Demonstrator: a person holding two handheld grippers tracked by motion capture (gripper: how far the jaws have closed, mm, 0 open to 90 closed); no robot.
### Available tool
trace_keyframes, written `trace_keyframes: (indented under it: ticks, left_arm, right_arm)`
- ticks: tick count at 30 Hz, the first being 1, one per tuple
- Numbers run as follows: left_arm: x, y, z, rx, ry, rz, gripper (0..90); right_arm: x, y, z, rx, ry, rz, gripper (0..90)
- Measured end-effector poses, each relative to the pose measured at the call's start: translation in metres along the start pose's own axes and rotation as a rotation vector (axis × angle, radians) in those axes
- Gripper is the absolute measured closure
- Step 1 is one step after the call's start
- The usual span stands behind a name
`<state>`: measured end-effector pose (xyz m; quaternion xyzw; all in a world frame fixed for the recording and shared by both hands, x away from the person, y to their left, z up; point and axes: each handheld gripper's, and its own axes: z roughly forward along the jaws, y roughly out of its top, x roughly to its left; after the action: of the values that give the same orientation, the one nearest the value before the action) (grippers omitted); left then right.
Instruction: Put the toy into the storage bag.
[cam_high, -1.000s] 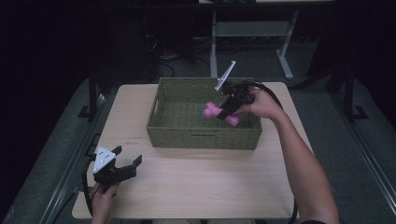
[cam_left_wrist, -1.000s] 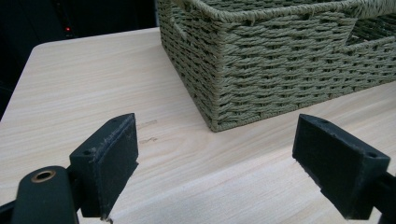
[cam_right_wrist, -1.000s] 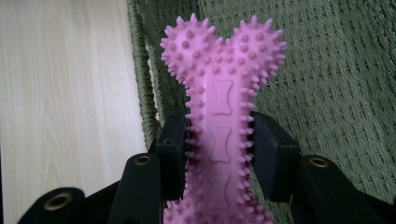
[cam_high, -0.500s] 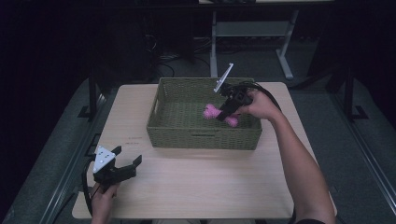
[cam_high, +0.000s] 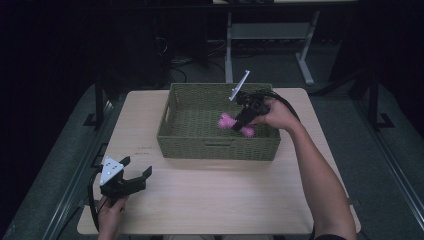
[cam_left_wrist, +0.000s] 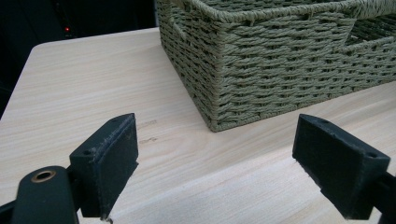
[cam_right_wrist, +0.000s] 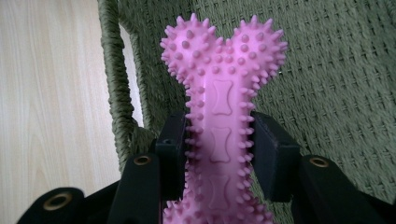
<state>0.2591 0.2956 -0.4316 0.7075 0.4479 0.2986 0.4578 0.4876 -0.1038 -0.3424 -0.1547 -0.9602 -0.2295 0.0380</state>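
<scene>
A pink spiky bone-shaped toy (cam_right_wrist: 220, 93) sits clamped between the black jaws of my right gripper (cam_right_wrist: 219, 154), which is shut on its narrow middle. In the high view the right gripper (cam_high: 243, 121) holds the pink toy (cam_high: 226, 121) inside the green woven basket (cam_high: 181, 141), over its right half. My left gripper (cam_high: 136, 172) rests low at the table's front left corner, jaws wide apart and holding nothing. In the left gripper view its fingers (cam_left_wrist: 109, 158) frame bare wood, with the basket's near corner (cam_left_wrist: 261, 79) ahead.
The basket stands at the middle back of the light wooden table (cam_high: 215, 195). A metal table frame (cam_high: 270, 35) stands on the dark floor behind. A black cable (cam_high: 280, 100) loops from the right gripper over the basket's right rim.
The right hand has shifted slightly with the pink toy held over the basket's floor. The left gripper has stayed put.
</scene>
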Motion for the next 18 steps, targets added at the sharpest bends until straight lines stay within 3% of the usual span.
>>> trace_keyframes:
  ticks: [18]
  left_arm:
    - [0.0003,0.0,-0.0005,0.001,0.0,0.001,13.8]
  right_arm:
    - [-0.0045,-0.0033,0.0109,0.012,0.003,0.013,57.7]
